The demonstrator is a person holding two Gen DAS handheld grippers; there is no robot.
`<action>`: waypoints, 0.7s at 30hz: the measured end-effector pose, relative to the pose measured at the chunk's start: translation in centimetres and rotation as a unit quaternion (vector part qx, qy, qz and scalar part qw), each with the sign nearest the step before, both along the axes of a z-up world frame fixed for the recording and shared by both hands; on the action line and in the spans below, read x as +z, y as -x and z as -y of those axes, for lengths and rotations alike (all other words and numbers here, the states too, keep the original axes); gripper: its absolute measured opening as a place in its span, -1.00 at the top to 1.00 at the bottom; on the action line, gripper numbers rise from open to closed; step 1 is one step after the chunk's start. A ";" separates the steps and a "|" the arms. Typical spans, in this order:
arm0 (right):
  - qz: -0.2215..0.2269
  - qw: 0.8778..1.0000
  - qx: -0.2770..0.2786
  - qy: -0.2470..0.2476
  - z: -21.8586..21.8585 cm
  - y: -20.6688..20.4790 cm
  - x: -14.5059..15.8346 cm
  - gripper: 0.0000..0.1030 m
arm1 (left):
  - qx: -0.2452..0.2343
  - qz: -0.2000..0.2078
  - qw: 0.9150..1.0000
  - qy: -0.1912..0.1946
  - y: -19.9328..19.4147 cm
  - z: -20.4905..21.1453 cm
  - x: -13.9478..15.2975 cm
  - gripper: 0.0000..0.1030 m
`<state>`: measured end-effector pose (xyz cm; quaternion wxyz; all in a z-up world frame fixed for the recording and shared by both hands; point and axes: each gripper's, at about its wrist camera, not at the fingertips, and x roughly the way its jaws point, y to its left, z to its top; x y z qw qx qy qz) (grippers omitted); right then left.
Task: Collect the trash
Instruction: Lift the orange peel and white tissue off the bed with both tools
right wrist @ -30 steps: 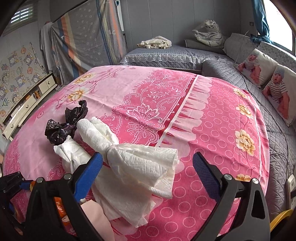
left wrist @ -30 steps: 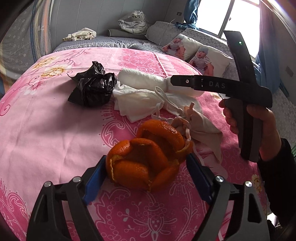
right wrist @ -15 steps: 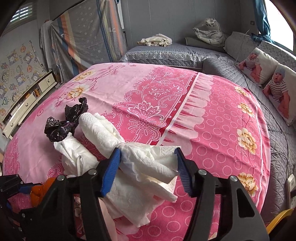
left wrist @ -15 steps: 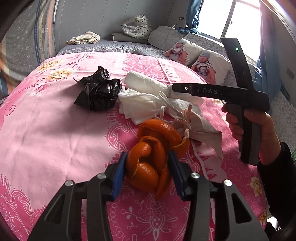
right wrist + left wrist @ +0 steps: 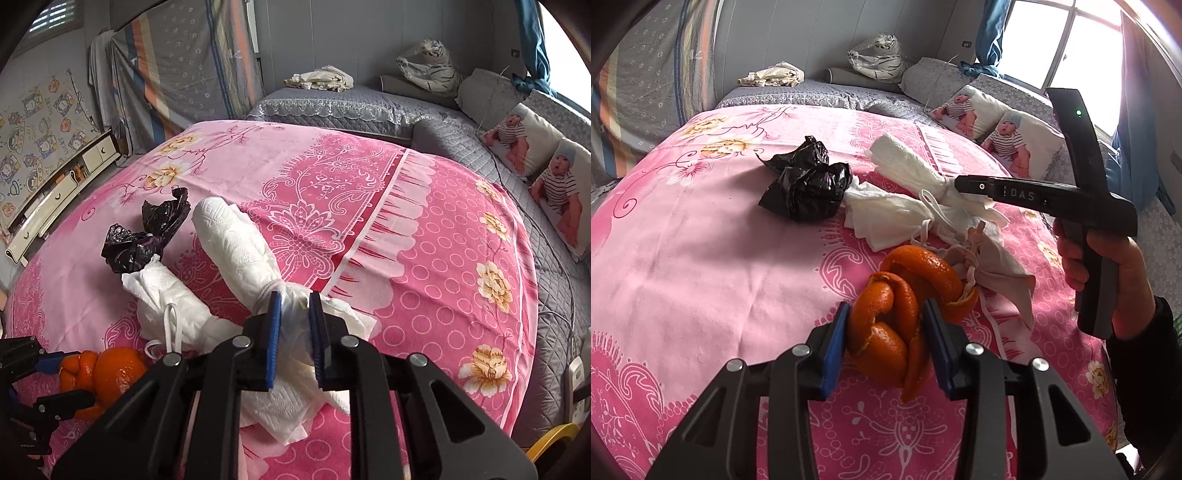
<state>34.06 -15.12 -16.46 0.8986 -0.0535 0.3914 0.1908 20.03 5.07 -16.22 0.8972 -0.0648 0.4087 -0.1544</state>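
Left gripper (image 5: 886, 343): jaws have just been closing, blue pads now pressed on both sides of the orange peel (image 5: 890, 325), which is squeezed tall and narrow between them. Peel sits on the pink floral bedspread (image 5: 701, 266), near edge of the pile.

Right gripper (image 5: 293, 332): jaws clamped down to a narrow gap, pinching the gathered neck of the white paper-towel bundle (image 5: 236, 243) just behind its tie. The bundle's rolled end points away from the gripper across the bedspread; loose towel flaps spill out below the pads.

A second crumpled white tissue wad (image 5: 166, 295) with a white string loop lies left of that bundle, touching it. A crumpled black plastic bag (image 5: 809, 184) sits just beyond the wad, against its far end. A beige cloth scrap (image 5: 997, 269) with a twisted tie lies right against the peel's far side.

In the left wrist view, a hand (image 5: 1108, 269) in a dark sleeve holds the right gripper's handle over the pile.

Beyond: grey quilted bedding, baby-print pillows (image 5: 1001, 125), toy tiger (image 5: 879, 55) at the back.
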 end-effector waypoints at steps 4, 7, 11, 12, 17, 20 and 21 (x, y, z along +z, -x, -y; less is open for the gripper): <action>0.006 1.000 -0.008 -0.009 0.6 0.1 0.7 0.81 | 0.004 0.006 1.000 0.003 0.3 -0.4 0.4 0.26; 0.008 1.000 -0.015 -0.021 1.3 0.2 1.3 0.82 | 0.006 0.009 1.000 0.007 0.5 -0.6 0.7 0.27; 0.016 0.999 -0.023 -0.031 2.1 0.5 2.3 0.82 | 0.009 0.018 1.000 0.008 0.9 -0.8 1.4 0.27; 0.017 0.999 -0.024 -0.032 2.2 0.7 2.5 0.82 | 0.009 0.020 1.000 0.009 1.1 -0.9 1.5 0.27; 0.023 0.999 -0.026 -0.038 2.8 1.5 3.6 0.82 | 0.012 0.030 0.999 0.010 1.8 -1.0 2.5 0.27; 0.028 0.998 -0.031 -0.044 3.3 2.0 4.3 0.82 | 0.011 0.039 0.999 0.008 2.1 -0.8 3.3 0.27; 0.029 0.998 -0.032 -0.046 3.5 2.2 4.5 0.82 | 0.010 0.042 0.999 0.007 2.3 -0.6 3.6 0.27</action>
